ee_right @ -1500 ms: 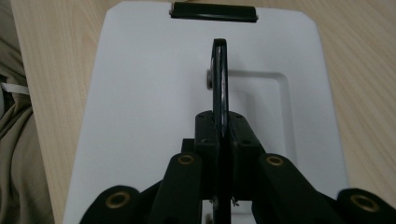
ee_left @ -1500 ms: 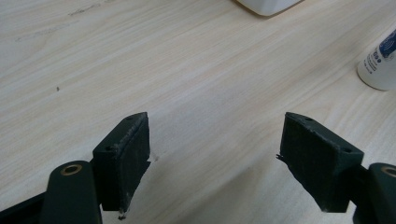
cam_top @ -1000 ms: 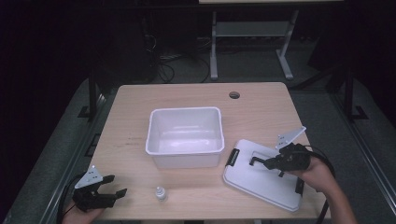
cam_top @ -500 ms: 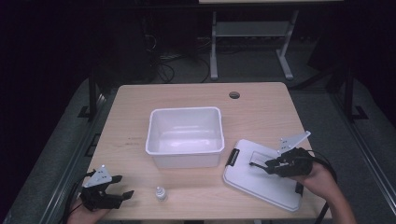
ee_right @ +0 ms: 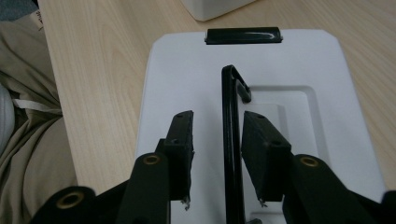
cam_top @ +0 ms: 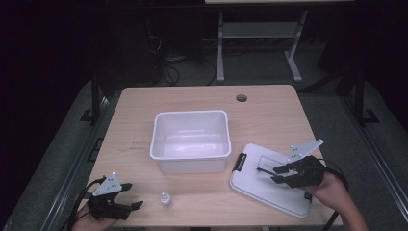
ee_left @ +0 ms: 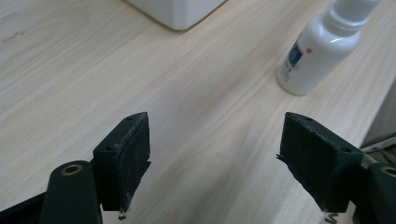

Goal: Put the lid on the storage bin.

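On the right part of the worktop (cam_top: 269, 110) lies a flat white lid (cam_top: 269, 190) with a black latch (cam_top: 239, 161) at its near-left edge and a thin black handle (ee_right: 229, 140) along its middle. The right claw (cam_top: 270, 174) hangs over this lid, pointing toward the white bin (cam_top: 190, 139). In the right gripper view (ee_right: 215, 158) its jaws stand on either side of the handle, which runs up between them; the pads (ee_right: 183, 140) are set a little off the bar and do not press on it, so the claw is parted, its jaws having just been opening. Whether the handle is lifted slightly off the lid or lying flat is hard to judge from this angle.

The bin sits empty near the middle of the worktop, just left of the lid and apart from it. Close to the near edge stands a small white bottle (cam_top: 165, 199), upright, with a blue patch on its label (ee_left: 295, 54).

The left claw (cam_top: 131, 196) is at the near-left corner, spread wide with nothing between its jaws. In the left gripper view (ee_left: 215, 163) bare wood lies between the two pads (ee_left: 128, 149), and the bottle (ee_left: 322, 46) stands ahead and to the right, well clear of them. A cable (cam_top: 82, 202) trails from the left claw off the edge.
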The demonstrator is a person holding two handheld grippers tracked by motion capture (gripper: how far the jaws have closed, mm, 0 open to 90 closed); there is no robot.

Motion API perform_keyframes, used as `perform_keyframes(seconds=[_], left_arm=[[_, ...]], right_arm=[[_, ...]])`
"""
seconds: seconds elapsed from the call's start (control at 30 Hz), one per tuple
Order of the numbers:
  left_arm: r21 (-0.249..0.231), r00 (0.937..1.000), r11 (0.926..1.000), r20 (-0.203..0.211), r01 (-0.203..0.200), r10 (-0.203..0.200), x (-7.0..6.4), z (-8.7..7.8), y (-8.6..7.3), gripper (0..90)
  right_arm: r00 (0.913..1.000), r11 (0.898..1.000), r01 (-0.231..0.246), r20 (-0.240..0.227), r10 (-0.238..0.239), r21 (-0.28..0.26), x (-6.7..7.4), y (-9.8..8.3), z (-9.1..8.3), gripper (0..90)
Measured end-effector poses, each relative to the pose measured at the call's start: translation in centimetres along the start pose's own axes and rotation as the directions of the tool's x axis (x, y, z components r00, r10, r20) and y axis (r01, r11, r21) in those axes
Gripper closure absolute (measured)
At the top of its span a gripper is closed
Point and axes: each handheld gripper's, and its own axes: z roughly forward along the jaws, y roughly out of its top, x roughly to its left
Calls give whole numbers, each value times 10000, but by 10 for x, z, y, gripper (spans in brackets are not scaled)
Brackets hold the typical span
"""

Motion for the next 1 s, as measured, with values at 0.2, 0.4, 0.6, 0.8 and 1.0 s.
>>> perform_keyframes(seconds=[0.2, 0.4, 0.6, 0.8, 1.0], left_arm=[[244, 9978, 9989, 538, -407, 394, -8, -3, 11, 251], [470, 9926, 9960, 984, -766, 717, -13, -3, 23, 274], [578, 9847, 9921, 1412, -1109, 1019, -18, -3, 31, 299], [839, 9774, 9878, 1777, -1314, 1149, -21, 1, 39, 311], [1044, 9700, 9832, 2083, -1496, 1254, -27, 11, 48, 321]], right_arm=[[10000, 10000, -20, 83, 20, 35, 1, 0, -1, 556], [9999, 10000, -50, 127, 50, 33, 2, 1, -1, 513], [9999, 9999, -142, 59, 141, 78, 0, 1, 1, 461], [9998, 9998, -219, -20, 219, 35, -3, 3, 1, 433], [9998, 9998, -170, -121, 171, 70, -4, 5, 3, 427]])
